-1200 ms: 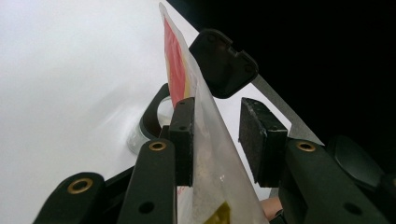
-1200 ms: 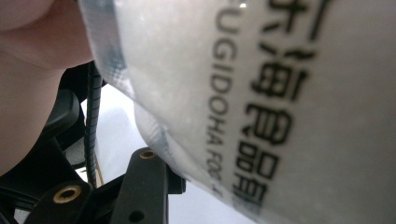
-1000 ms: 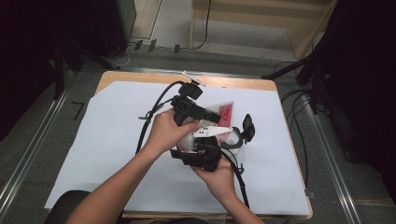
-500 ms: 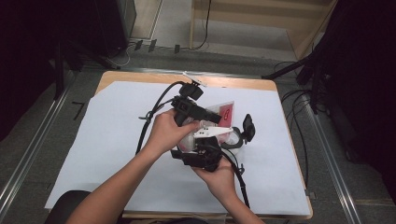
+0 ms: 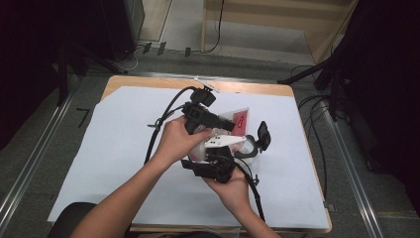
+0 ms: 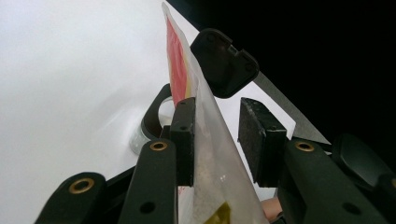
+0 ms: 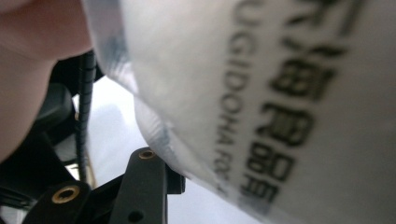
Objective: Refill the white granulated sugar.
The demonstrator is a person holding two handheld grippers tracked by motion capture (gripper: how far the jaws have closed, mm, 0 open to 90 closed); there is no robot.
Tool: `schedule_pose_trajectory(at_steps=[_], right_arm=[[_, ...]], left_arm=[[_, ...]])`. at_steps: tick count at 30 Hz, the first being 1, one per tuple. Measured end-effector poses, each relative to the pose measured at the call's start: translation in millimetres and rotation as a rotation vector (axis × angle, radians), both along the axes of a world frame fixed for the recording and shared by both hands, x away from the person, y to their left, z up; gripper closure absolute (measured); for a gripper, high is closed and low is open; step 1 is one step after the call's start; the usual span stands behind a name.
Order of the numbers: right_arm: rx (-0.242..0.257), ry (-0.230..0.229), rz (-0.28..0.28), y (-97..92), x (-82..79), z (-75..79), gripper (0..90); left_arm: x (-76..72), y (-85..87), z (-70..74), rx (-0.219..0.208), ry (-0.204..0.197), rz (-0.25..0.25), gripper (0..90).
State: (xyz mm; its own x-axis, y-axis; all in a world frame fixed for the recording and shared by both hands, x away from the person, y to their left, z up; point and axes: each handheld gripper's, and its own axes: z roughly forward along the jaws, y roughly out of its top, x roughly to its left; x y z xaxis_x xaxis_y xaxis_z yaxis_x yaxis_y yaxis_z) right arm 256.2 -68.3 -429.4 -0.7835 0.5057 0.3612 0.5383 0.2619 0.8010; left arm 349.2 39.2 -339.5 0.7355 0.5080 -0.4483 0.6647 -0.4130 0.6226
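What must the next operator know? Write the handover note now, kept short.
Left tool: open. The bag runs between its jaws and lies against one pad, with a gap to the other.
Right tool: at the bag's lower part. The bag covers its jaws, so the grip cannot be told.
Bag: see-through with red print, held up over the white sheet.
Container: black-rimmed, on the sheet just beyond the bag, with its lid flipped open.
Done: bag lifted between both tools.
Left: probably opening the bag or emptying it into the container.
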Motion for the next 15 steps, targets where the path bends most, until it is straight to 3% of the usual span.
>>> schedule_pose_trajectory(at_steps=[3,15], right_arm=[[-0.007,-0.015,-0.003,1.0,-0.8,0.0,63.6],[0.007,0.000,-0.014,0.8,-1.4,0.8,64.4]], left_arm=[[-0.2,0.5,0.5,-0.002,-0.001,-0.001,68.2],[-1.5,-0.4,1.7,0.006,-0.008,0.007,69.4]])
